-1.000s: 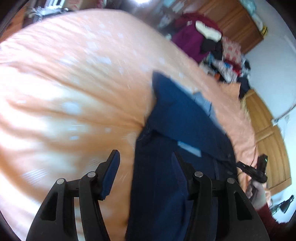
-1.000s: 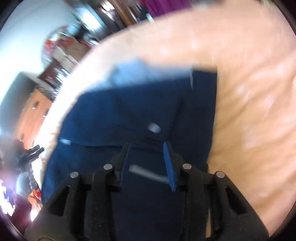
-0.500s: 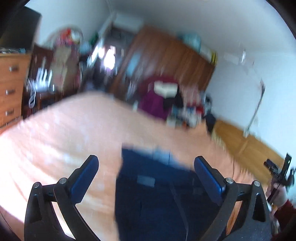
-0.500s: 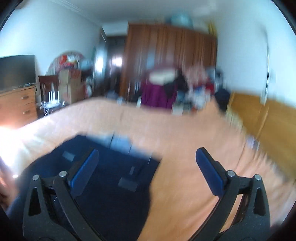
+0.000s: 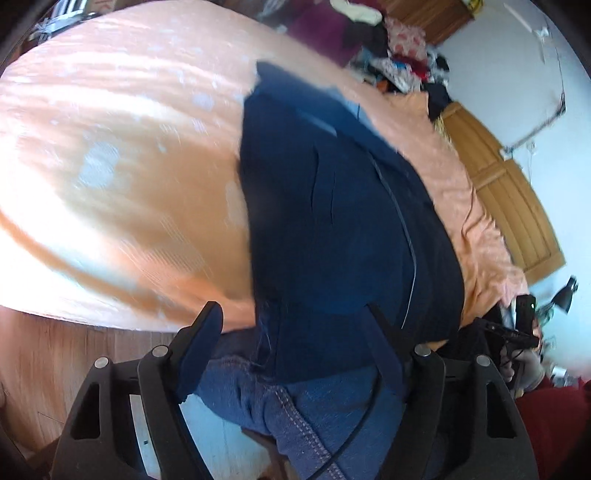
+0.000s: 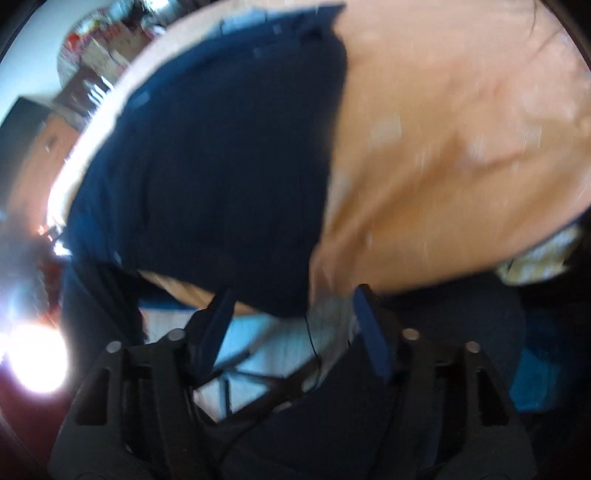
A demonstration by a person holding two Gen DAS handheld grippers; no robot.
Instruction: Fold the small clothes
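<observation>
Left gripper [image 5: 295, 339] hovering spread, gripping nothing; right gripper [image 6: 293, 317] likewise spread, empty; navy garment [image 5: 332, 206] lying at 12 o'clock on orange bedspread [image 5: 110, 147], partly folded; further folds seemingly remaining.

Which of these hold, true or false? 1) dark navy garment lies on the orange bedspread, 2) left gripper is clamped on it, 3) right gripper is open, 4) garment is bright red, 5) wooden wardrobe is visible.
1. The dark navy fabric garment lies on the orange patterned bedspread. True.
2. The left gripper is clamped on it. False: open, holding nothing.
3. The right gripper is open. True.
4. The garment is bright red. False: dark navy.
5. A brown wooden wardrobe is visible. True.
</observation>
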